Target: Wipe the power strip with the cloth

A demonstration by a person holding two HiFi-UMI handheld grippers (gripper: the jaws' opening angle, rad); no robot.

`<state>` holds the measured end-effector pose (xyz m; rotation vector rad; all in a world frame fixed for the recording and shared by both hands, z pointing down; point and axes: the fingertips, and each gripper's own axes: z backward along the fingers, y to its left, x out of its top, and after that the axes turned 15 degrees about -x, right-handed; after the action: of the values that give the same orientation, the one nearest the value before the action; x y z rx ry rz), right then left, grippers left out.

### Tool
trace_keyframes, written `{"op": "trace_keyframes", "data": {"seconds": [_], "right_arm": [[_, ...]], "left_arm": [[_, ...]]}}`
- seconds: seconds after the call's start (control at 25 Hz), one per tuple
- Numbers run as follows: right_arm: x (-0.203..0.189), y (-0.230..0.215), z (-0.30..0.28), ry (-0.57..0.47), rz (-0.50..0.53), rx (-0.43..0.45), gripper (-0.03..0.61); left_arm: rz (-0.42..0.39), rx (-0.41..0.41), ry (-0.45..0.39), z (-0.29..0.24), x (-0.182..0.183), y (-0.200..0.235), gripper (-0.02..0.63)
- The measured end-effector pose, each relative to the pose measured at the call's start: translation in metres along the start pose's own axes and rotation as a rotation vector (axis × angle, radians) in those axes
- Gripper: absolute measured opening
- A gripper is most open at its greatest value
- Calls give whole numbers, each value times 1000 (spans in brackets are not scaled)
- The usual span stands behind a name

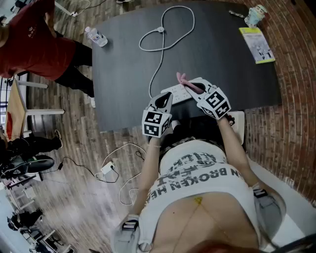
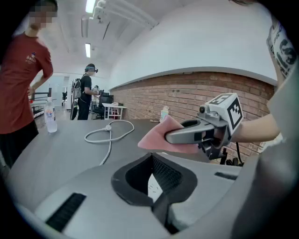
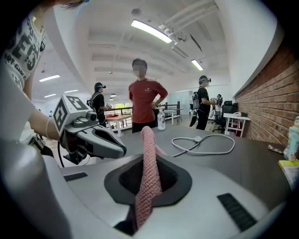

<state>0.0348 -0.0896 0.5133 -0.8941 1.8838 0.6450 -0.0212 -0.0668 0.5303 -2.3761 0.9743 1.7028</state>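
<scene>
The desk [image 1: 123, 59] was big, dark grey and smooth. The white power strip [image 1: 177, 92] lay at the near edge of it, right in front of the person. Its long white cord [image 1: 163, 42] ran away over the desk top and made loops near the far side.

The left tool [image 2: 155, 186] was squeezed in narrow, and a white bit of the power strip showed between its jaws. The right tool [image 3: 145, 186] was pinched tight on the pink cloth [image 3: 148, 168]. The cloth stuck up out of that tool and hung over the power strip, just beside the left tool.

A water bottle [image 1: 96, 37] stood at the far left corner of the desk. A yellow booklet [image 1: 256, 44] lay flat at the far right, with a small cup [image 1: 255, 15] near it.

The floor [image 1: 74, 197] on the left was made of wood boards. A white plug box [image 1: 107, 168] with thin cords lay on it. A brick wall [image 2: 187, 93] ran along the right side of the room. Long bright lights [image 3: 152, 30] were on the white ceiling. A person in a red shirt [image 3: 145, 100] stood by the far side of the desk. More people stood farther back by other desks.
</scene>
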Motion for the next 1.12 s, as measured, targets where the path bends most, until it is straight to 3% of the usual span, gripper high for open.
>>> {"op": "trace_keyframes", "data": {"seconds": [0.2, 0.72, 1.12], "right_arm": [[28, 12, 8, -81, -24, 13, 15], [90, 22, 39, -245, -62, 16, 17], [105, 24, 52, -281, -57, 23, 17]], "left_arm": [[-23, 5, -94, 6, 32, -10, 8], [-91, 16, -245, 35, 99, -38, 8], [-179, 39, -263, 46, 123, -54, 8]]}}
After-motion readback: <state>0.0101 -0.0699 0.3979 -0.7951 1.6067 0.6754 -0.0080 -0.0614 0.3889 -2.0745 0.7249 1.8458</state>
